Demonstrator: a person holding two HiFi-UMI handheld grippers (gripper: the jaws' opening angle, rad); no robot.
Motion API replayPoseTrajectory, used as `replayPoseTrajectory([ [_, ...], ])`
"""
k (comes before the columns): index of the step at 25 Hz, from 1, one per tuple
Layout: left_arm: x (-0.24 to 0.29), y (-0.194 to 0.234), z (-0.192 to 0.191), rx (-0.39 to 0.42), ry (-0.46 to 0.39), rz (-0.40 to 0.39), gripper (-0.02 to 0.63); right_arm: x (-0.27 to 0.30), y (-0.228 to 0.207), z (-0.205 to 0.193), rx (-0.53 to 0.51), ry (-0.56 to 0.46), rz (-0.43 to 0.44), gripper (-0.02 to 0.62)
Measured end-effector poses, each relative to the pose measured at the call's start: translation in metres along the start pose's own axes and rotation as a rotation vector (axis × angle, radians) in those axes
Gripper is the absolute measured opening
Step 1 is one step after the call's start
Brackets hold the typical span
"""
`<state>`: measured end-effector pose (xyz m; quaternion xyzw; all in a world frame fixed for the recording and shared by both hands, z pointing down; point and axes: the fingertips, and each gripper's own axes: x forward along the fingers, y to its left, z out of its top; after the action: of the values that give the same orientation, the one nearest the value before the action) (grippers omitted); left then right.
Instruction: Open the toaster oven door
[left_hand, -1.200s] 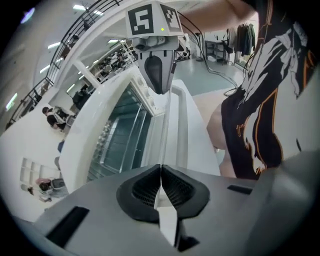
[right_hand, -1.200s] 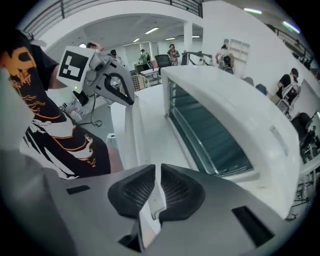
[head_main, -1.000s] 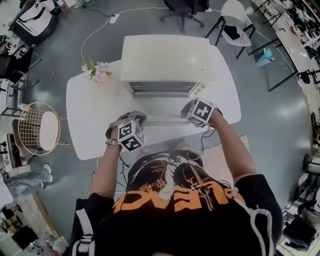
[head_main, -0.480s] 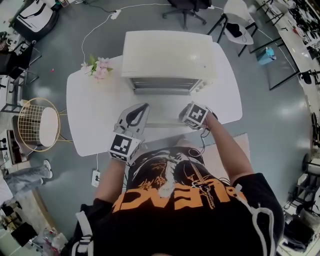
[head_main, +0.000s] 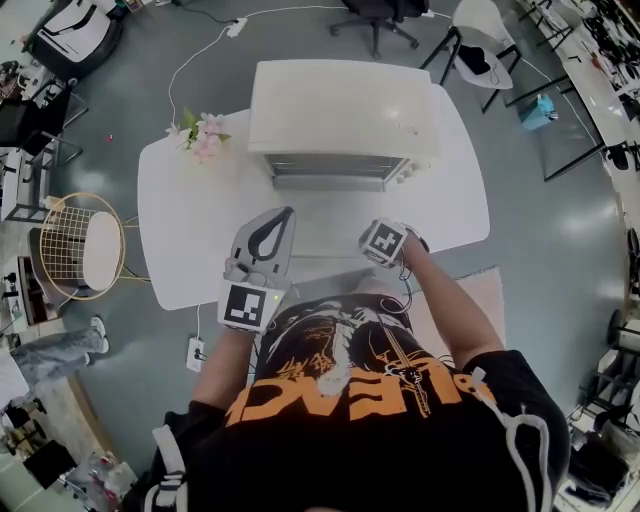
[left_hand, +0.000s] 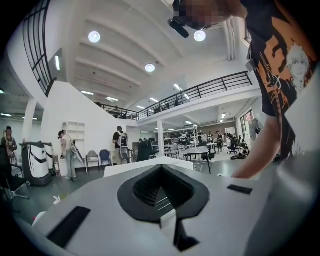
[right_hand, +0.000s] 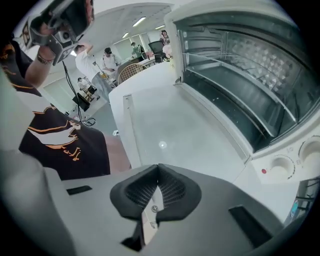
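Observation:
The white toaster oven (head_main: 343, 120) stands at the back of the white table (head_main: 190, 230). Its glass door (right_hand: 170, 135) lies folded down flat, the handle bar (right_hand: 127, 125) at its near edge, and the racked inside (right_hand: 240, 100) is exposed. My right gripper (right_hand: 158, 167) hovers over the lowered door, shut with nothing between its pads. In the head view the right gripper (head_main: 378, 235) sits at the door's near right corner. My left gripper (head_main: 278, 216) is left of the door, tilted upward and also shut on nothing.
Pink flowers (head_main: 203, 140) lie at the table's back left corner. Two control knobs (right_hand: 280, 165) sit on the oven's right panel. A wire chair (head_main: 80, 250) stands left of the table. A power strip (head_main: 194, 352) lies on the floor by the person's left arm.
The right gripper has drawn back from the oven front toward the person. The left gripper has swung so its jaws point at the oven, its marker cube nearer the body.

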<state>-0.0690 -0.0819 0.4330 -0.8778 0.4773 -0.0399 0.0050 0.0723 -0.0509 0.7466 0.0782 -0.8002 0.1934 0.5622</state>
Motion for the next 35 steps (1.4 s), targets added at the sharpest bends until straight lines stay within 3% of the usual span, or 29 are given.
replayPoseTrajectory([
  [8,-0.003,0.003,0.004,-0.002,-0.011,0.017,0.021,0.027,0.010,0.001,0.048,-0.036,0.023,0.015],
  [12,-0.004,0.009,0.003,-0.010,-0.011,0.028,0.021,0.030,-0.006,-0.012,0.061,0.005,-0.053,0.015],
  [19,0.000,0.008,0.008,-0.017,-0.028,0.019,0.021,0.020,0.000,-0.001,0.063,-0.058,-0.077,0.014],
  [23,0.001,0.012,0.007,-0.023,-0.026,0.017,0.021,-0.020,-0.023,0.031,0.097,-0.247,-0.195,0.014],
  [31,0.007,0.010,0.017,-0.022,-0.048,0.005,0.021,-0.169,-0.028,0.118,0.181,-0.824,-0.278,0.014],
  [35,0.009,0.010,0.030,-0.044,-0.069,0.006,0.021,-0.244,-0.018,0.142,0.157,-1.040,-0.336,0.014],
])
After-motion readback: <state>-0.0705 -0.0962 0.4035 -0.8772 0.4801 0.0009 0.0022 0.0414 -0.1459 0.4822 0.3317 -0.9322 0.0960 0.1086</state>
